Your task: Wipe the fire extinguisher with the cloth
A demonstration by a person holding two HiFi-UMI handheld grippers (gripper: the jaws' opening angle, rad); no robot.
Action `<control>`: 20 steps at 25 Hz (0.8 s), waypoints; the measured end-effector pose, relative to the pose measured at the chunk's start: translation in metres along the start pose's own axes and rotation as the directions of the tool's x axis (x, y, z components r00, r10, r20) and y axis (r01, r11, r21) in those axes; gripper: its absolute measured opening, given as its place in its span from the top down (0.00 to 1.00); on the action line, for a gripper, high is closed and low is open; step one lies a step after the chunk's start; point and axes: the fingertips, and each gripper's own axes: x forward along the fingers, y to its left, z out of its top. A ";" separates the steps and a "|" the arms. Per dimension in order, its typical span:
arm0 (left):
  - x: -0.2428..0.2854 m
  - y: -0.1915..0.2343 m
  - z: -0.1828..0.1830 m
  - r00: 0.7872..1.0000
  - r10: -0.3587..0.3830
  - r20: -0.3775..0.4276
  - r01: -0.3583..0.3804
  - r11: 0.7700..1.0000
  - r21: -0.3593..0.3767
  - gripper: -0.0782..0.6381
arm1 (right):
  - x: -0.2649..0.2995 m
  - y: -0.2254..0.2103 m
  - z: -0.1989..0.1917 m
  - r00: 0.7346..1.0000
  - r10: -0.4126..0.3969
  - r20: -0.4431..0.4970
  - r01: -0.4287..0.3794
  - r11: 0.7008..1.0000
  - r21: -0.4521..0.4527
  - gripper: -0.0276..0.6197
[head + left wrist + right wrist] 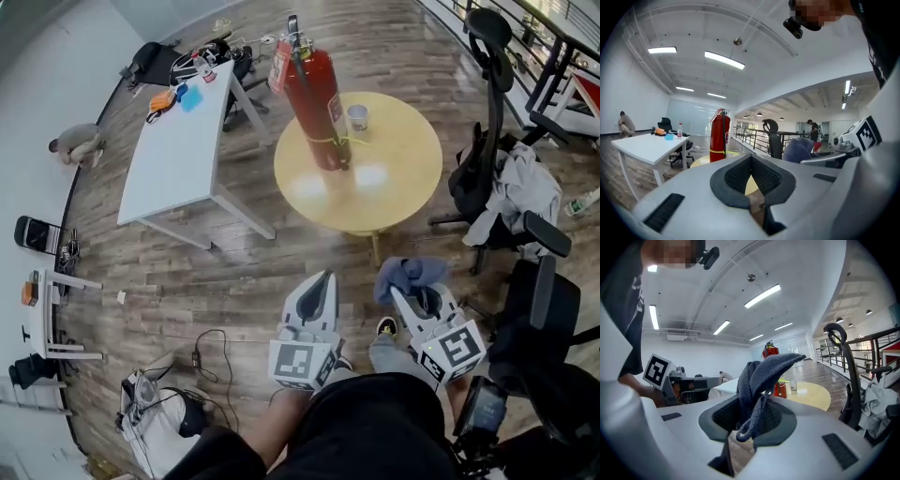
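Observation:
A red fire extinguisher stands upright on the round yellow table, well ahead of both grippers. In the left gripper view the extinguisher shows beyond the jaws. My right gripper is shut on a blue-grey cloth, held low in front of me, short of the table's near edge. In the right gripper view the cloth stands up from between the jaws and hides most of the extinguisher. My left gripper hangs beside it, shut, with nothing in it.
A small cup sits on the round table next to the extinguisher. A white rectangular table stands to the left. Black office chairs draped with clothes stand at the right. Cables and a bag lie on the floor at lower left.

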 end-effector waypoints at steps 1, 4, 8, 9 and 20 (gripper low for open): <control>0.011 -0.002 0.001 1.000 0.007 0.000 -0.007 1.000 0.008 0.86 | 0.002 -0.014 -0.001 1.000 -0.002 -0.009 0.002 1.000 0.002 0.82; 0.034 -0.001 0.003 1.000 0.017 -0.006 -0.017 1.000 0.009 0.86 | 0.010 -0.045 -0.004 1.000 -0.021 -0.019 0.022 0.999 0.033 0.82; 0.054 0.007 0.005 1.000 0.019 -0.017 -0.019 1.000 0.006 0.86 | 0.026 -0.066 -0.002 1.000 -0.014 -0.013 0.015 0.996 0.092 0.82; 0.058 0.010 0.005 1.000 0.019 -0.017 -0.019 1.000 0.004 0.86 | 0.032 -0.069 -0.003 1.000 -0.007 -0.013 0.008 0.993 0.115 0.82; 0.114 0.096 0.010 1.000 -0.026 -0.005 0.026 0.999 -0.044 0.86 | 0.129 -0.075 0.020 1.000 -0.017 -0.009 0.018 0.988 0.150 0.82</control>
